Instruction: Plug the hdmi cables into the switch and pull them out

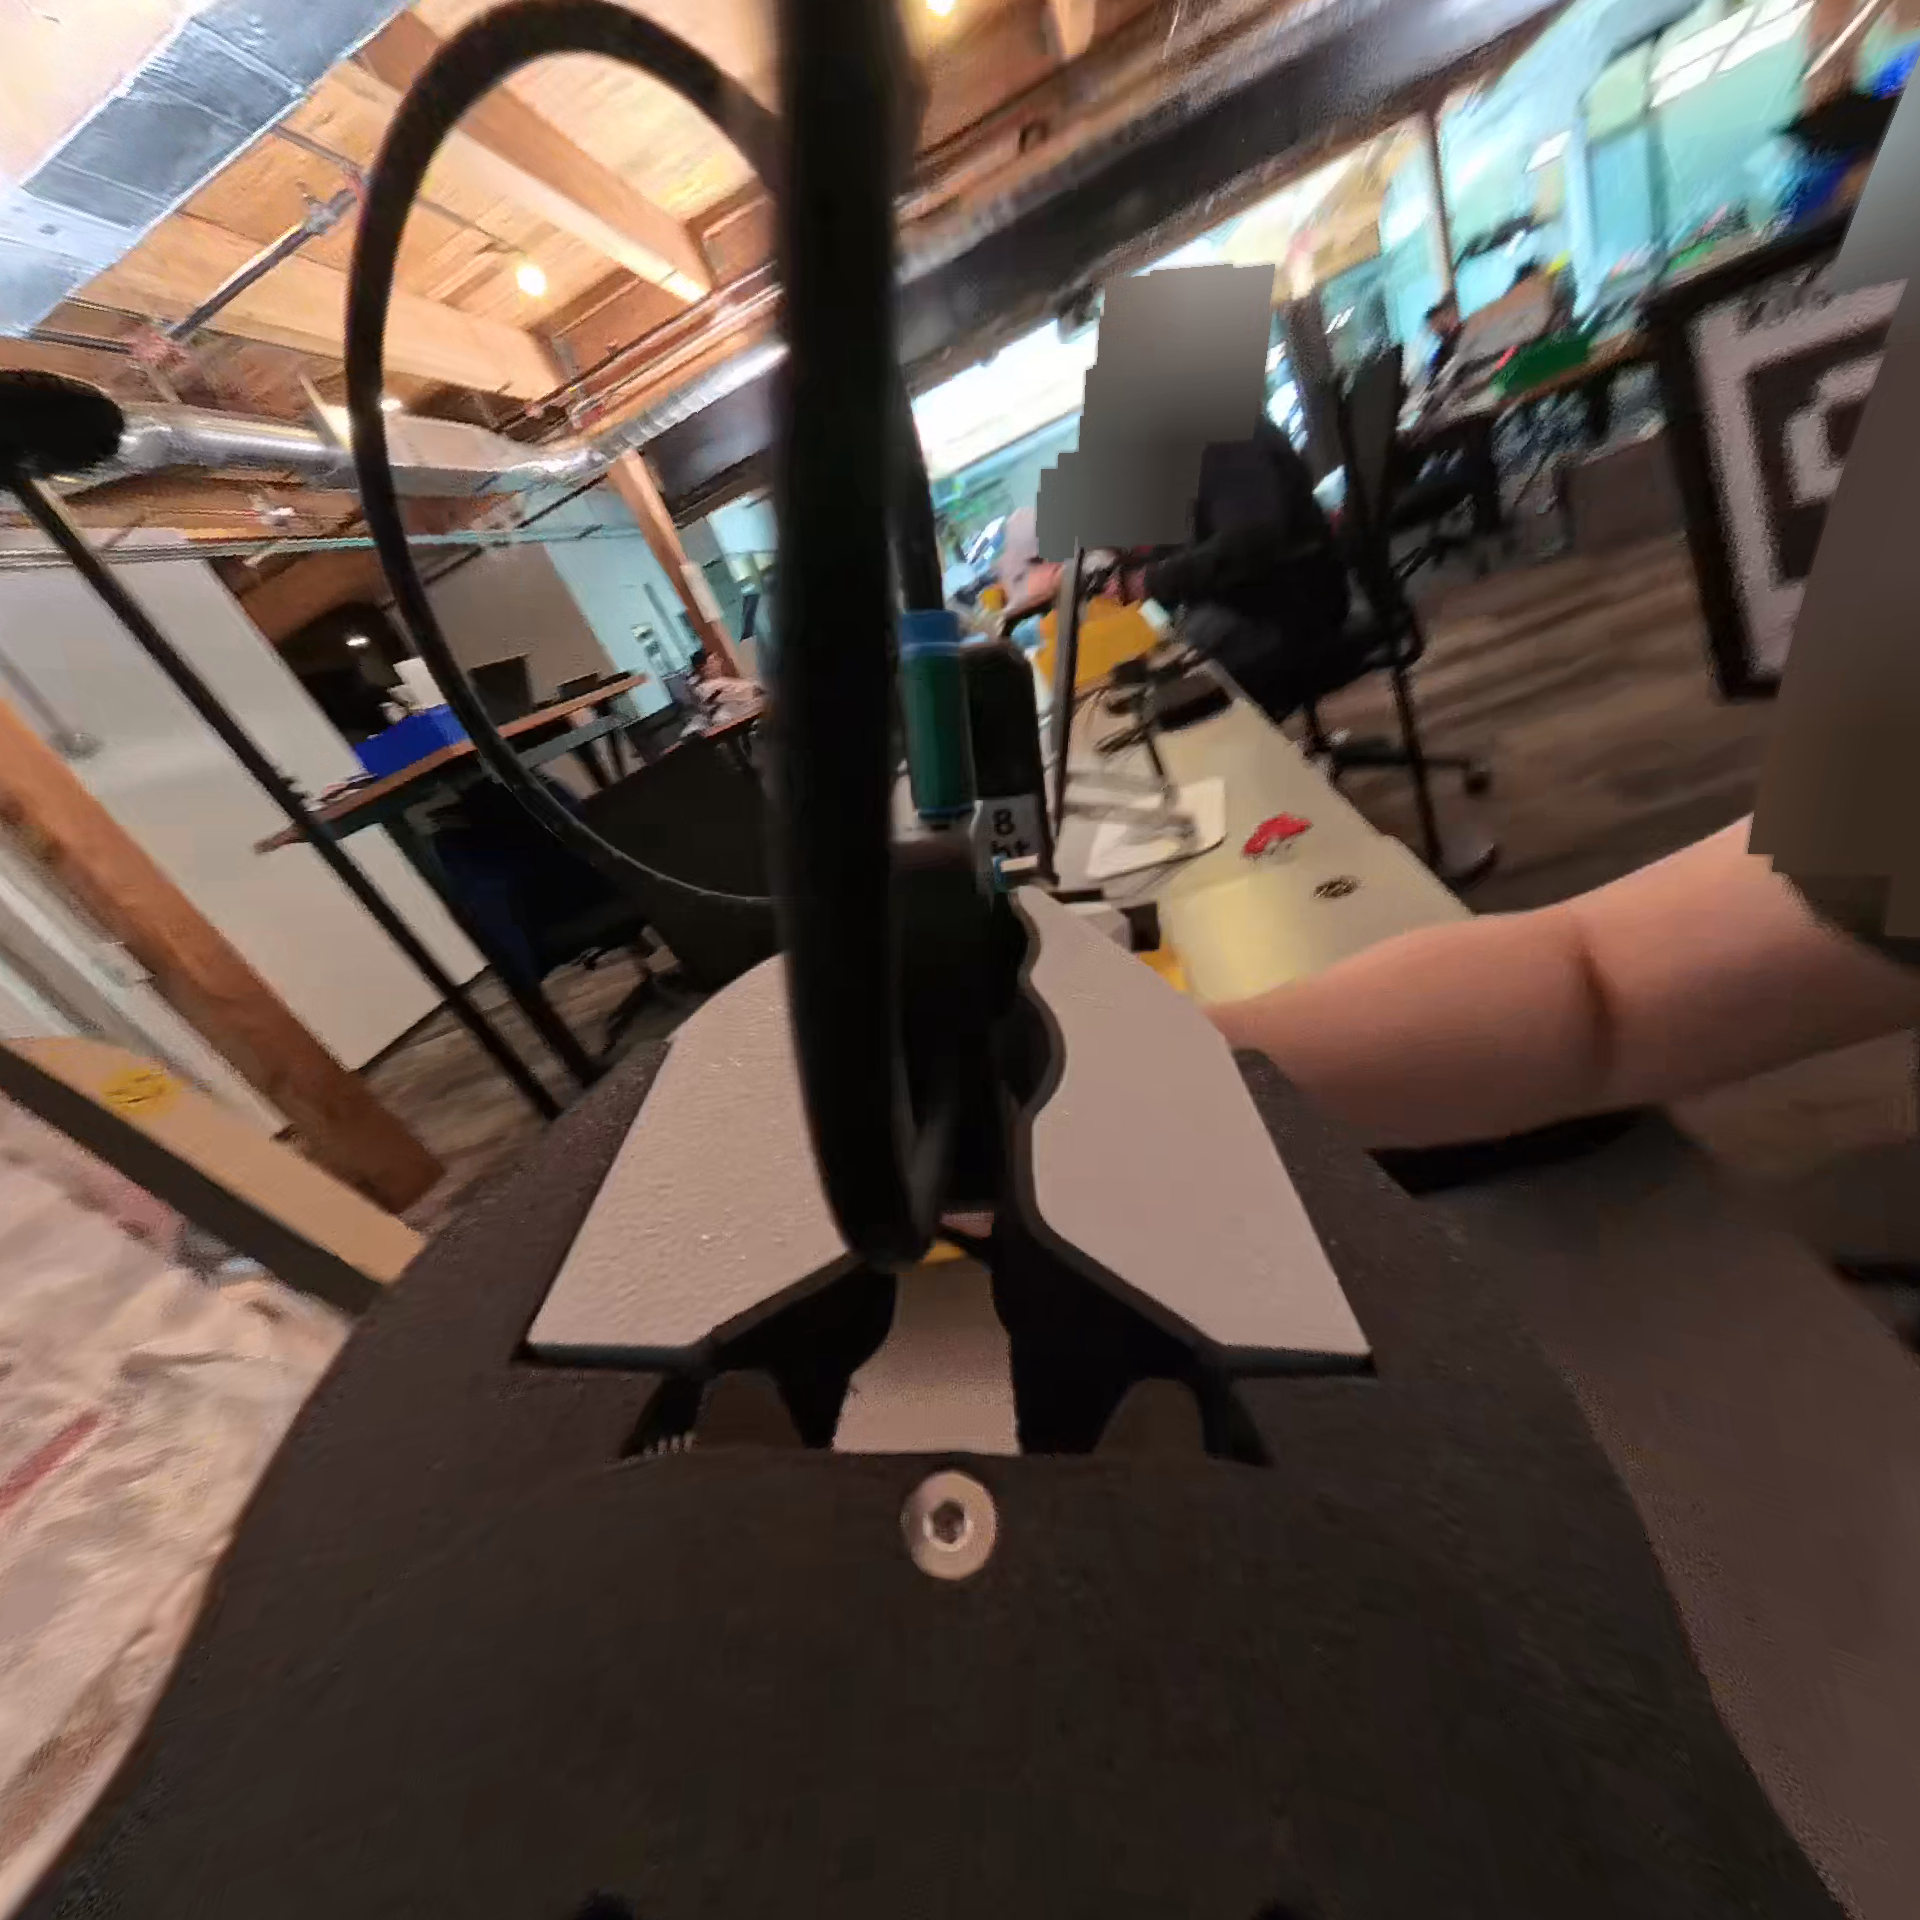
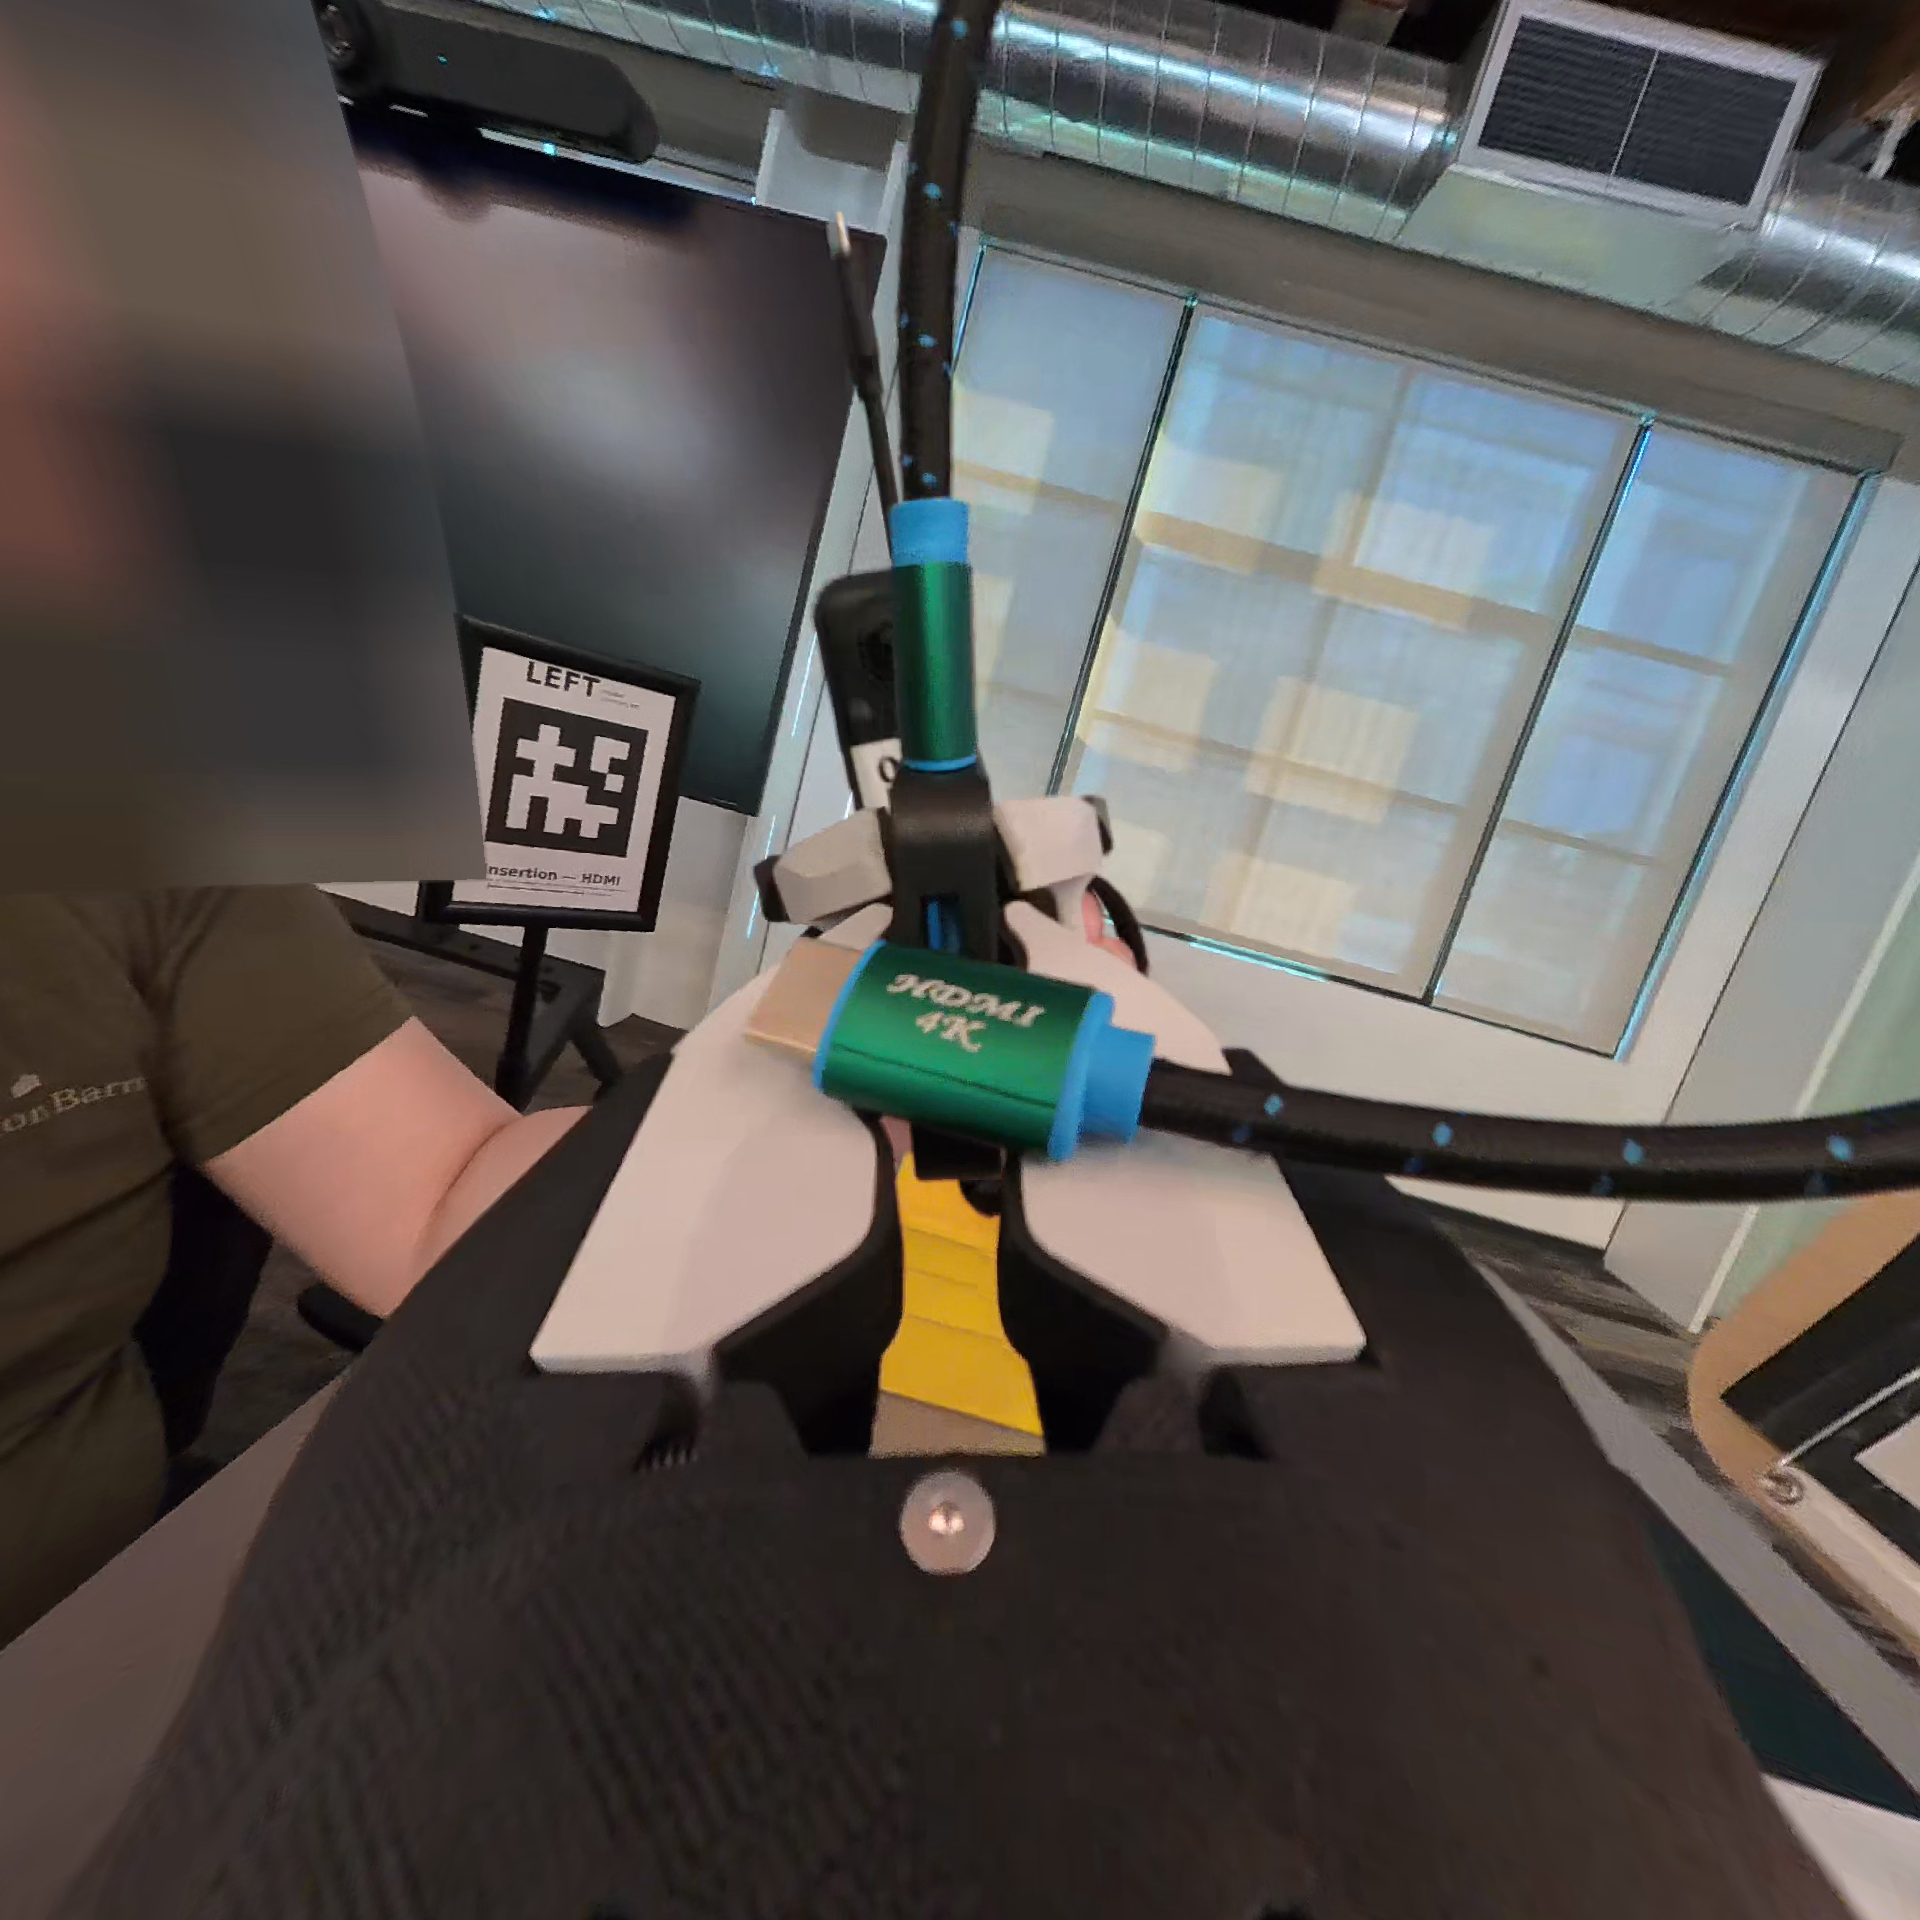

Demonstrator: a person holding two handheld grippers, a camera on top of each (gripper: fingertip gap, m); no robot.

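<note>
**Both Grippers Closed on the Switch**

The right gripper (image 2: 951, 1039) has its jaws nearly closed on the black switch (image 2: 940, 831). One green plug (image 2: 932, 665) stands seated on top of the switch. A second green plug (image 2: 961, 1049) lies loose across the fingers below the switch, unplugged. The left gripper (image 1: 971, 997), opposite, clamps the switch; a black cable (image 1: 842, 623) hides its contact.

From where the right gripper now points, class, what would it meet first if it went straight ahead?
Probably the left gripper facing it, which grips a black switch with one green HDMI plug already in. The right gripper carries a second green plug crosswise, which would likely touch first; depth is unclear.
</note>
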